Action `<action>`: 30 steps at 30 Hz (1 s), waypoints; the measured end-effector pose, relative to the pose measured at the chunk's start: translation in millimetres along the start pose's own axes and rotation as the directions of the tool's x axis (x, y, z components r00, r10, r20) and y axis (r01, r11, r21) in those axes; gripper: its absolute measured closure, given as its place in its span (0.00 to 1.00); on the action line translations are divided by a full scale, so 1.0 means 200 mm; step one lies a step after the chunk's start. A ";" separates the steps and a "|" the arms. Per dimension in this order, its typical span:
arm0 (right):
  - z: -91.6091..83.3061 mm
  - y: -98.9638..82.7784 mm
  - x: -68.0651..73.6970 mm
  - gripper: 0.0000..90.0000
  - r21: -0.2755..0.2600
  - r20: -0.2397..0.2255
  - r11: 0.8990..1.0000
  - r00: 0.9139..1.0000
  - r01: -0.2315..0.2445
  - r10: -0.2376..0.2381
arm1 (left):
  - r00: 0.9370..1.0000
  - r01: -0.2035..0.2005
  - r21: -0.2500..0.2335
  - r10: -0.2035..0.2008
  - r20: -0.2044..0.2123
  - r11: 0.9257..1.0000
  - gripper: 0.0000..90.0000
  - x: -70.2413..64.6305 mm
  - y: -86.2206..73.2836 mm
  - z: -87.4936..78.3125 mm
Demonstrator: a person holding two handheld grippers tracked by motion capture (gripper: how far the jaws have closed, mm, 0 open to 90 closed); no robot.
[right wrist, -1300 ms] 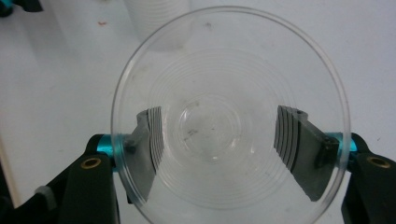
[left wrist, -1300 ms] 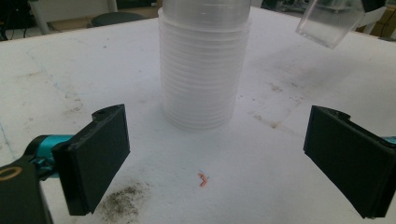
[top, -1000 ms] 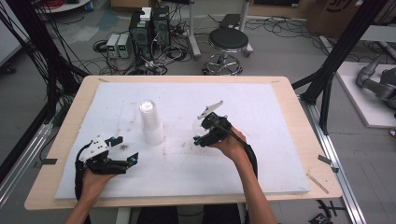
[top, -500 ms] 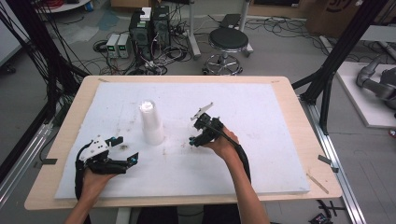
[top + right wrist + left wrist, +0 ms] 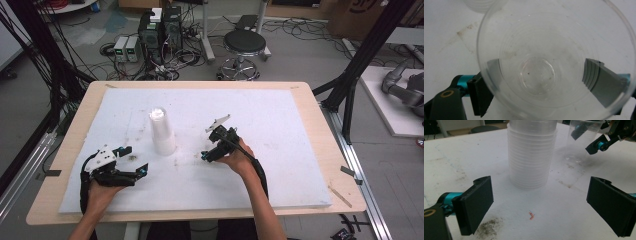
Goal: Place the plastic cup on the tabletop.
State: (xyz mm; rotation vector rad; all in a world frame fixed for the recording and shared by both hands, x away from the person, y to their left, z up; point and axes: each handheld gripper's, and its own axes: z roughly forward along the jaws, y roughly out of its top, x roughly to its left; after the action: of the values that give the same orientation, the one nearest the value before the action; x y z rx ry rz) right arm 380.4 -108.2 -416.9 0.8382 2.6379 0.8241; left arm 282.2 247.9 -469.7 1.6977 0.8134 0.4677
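Note:
A tall stack of clear plastic cups (image 5: 162, 132) stands upside down on the white mat (image 5: 280, 125), also seen in the left gripper view as the stack (image 5: 531, 157). A single clear cup (image 5: 536, 72) stands mouth up on the mat, right of the stack (image 5: 584, 140). My right gripper (image 5: 536, 85) straddles this cup, one jaw on each side below the rim. Its jaws have just been opening, and I see them standing off the cup's wall. My left gripper (image 5: 539, 210) rests open and empty in front of the stack, at the mat's near left (image 5: 135, 160).
A small pink scrap (image 5: 531, 215) and a dark smudge (image 5: 487, 227) lie on the mat between the left jaws. The wooden table's edge (image 5: 65, 150) frames the mat. Behind the table stand a stool (image 5: 244, 45) and electronics boxes (image 5: 160, 25).
My right hand has moved a little left and down toward the mat, close to the stack. The left hand has stayed where it was.

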 end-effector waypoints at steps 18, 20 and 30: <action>-0.24 -0.43 -0.02 0.16 -0.298 -0.002 0.952 0.997 -0.075 0.078 | 1.000 0.025 -0.027 -0.026 -0.013 0.999 0.08 0.01 -0.01 -0.01; -0.28 -0.49 -0.02 0.16 -0.327 -0.004 0.941 0.995 -0.092 0.096 | 1.000 0.021 -0.029 -0.022 -0.016 0.999 0.08 0.01 -0.01 -0.01; -0.36 -0.69 -0.07 0.17 -0.458 0.071 0.878 0.979 -0.140 0.193 | 1.000 0.007 -0.032 -0.007 -0.016 0.999 0.08 0.00 -0.01 -0.01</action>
State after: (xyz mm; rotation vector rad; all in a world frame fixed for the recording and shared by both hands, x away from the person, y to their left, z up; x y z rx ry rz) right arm 302.1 -241.8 -439.7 0.9514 2.1579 1.3252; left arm 279.8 249.9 -470.4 1.6635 0.8189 0.4875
